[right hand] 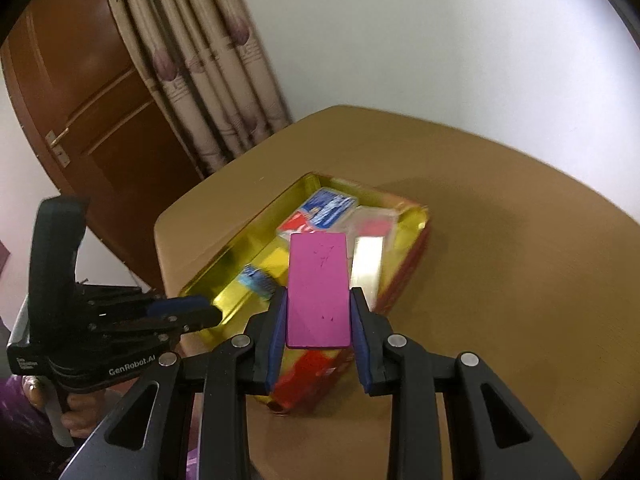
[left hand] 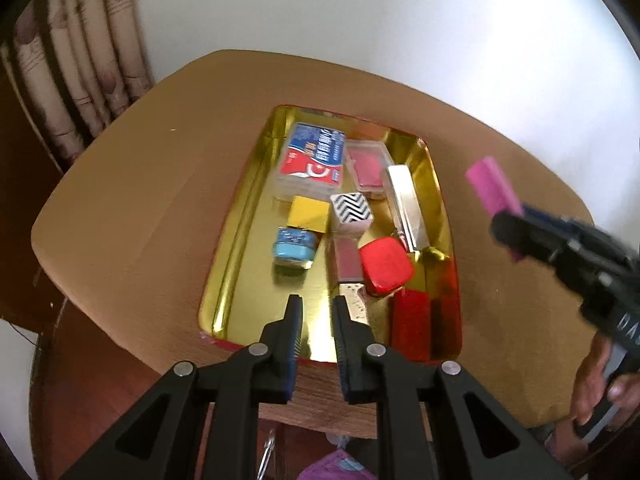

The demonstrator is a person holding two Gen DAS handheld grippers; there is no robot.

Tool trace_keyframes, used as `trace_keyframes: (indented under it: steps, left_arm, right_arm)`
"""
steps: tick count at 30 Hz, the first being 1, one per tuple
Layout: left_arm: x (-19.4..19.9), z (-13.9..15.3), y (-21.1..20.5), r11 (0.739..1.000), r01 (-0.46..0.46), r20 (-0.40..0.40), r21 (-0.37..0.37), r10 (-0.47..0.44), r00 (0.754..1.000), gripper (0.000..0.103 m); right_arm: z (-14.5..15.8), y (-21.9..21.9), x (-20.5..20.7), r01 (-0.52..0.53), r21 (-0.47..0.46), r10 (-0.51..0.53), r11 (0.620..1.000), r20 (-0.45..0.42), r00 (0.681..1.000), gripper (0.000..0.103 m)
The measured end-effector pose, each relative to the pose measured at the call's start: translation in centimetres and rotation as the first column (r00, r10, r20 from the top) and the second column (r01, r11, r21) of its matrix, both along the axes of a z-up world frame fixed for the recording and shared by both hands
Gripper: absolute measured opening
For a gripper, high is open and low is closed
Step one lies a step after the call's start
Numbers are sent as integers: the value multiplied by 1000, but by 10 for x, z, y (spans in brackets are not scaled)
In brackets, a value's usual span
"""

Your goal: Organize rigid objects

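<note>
A gold tray on the tan table holds several items: a blue, red and white box, a pink clear case, a silver bar, a zigzag cube, a yellow block, a blue jar, a red rounded box and a red block. My left gripper hovers over the tray's near end, shut with nothing in it. My right gripper is shut on a flat pink block, held in the air right of the tray.
A patterned curtain and a brown door stand behind the table's far left corner, with a white wall behind the table. A person's hand grips the right handle. Bare tabletop lies to the right of the tray.
</note>
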State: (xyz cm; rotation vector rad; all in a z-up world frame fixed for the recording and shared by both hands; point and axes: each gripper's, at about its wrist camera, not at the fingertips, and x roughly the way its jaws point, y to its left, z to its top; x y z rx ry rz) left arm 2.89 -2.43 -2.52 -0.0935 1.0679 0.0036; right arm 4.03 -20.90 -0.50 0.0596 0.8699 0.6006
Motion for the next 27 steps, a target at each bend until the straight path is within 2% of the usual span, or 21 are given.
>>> trace_keyframes:
  steps: [5, 10, 16, 27]
  left_arm:
    - [-17, 6, 8, 991, -70, 76, 112, 62, 995, 15]
    - [-28, 6, 22, 980, -144, 107, 140, 129, 986, 15]
    - [-35, 9, 40, 978, -188, 121, 92, 177, 977, 15]
    - [-34, 3, 50, 977, -201, 106, 75, 193, 976, 15]
  right_arm:
    - [-12, 35, -2, -60, -8, 60, 998, -41, 997, 27]
    - [-25, 68, 1, -111, -1, 111, 994, -95, 989, 27]
    - [-41, 96, 6, -158, -6, 155, 987, -153, 976, 27]
    - [-60, 129, 21, -182, -62, 166, 981, -207, 964, 27]
